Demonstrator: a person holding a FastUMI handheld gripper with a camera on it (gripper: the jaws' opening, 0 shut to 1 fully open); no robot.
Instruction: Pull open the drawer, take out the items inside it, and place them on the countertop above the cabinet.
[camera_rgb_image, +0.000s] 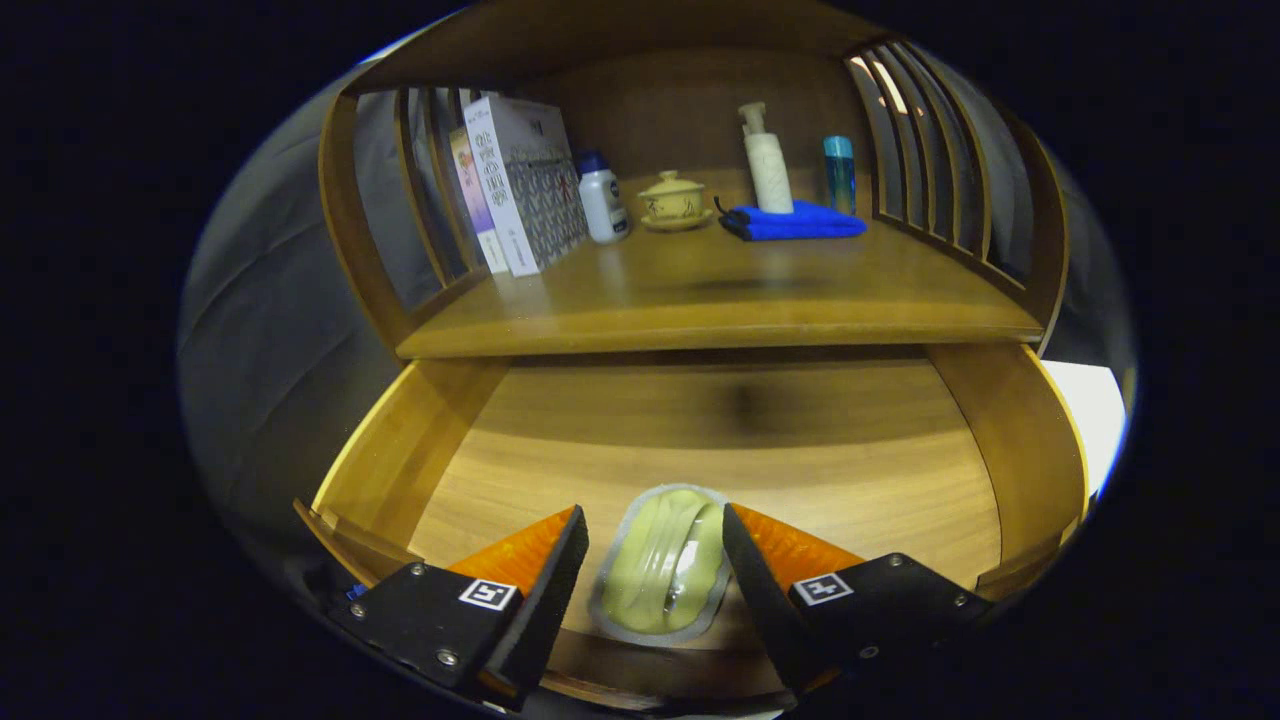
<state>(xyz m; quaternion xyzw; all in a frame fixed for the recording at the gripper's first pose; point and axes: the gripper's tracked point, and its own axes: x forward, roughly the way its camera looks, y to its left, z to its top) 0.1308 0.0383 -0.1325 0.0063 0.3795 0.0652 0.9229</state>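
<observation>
The wooden drawer stands pulled open below the countertop of the cabinet. On the drawer's floor, near its front, lies a pale green sealed packet with a clear rim. My gripper is open, and the packet lies between its two fingers. One finger stands on each side of the packet with a small gap, and neither presses on it.
On the countertop stand a white patterned box, a small white bottle, a yellow lidded cup on a saucer, a white pump bottle, a blue tube and a folded blue cloth. Slatted wooden rails flank the shelf.
</observation>
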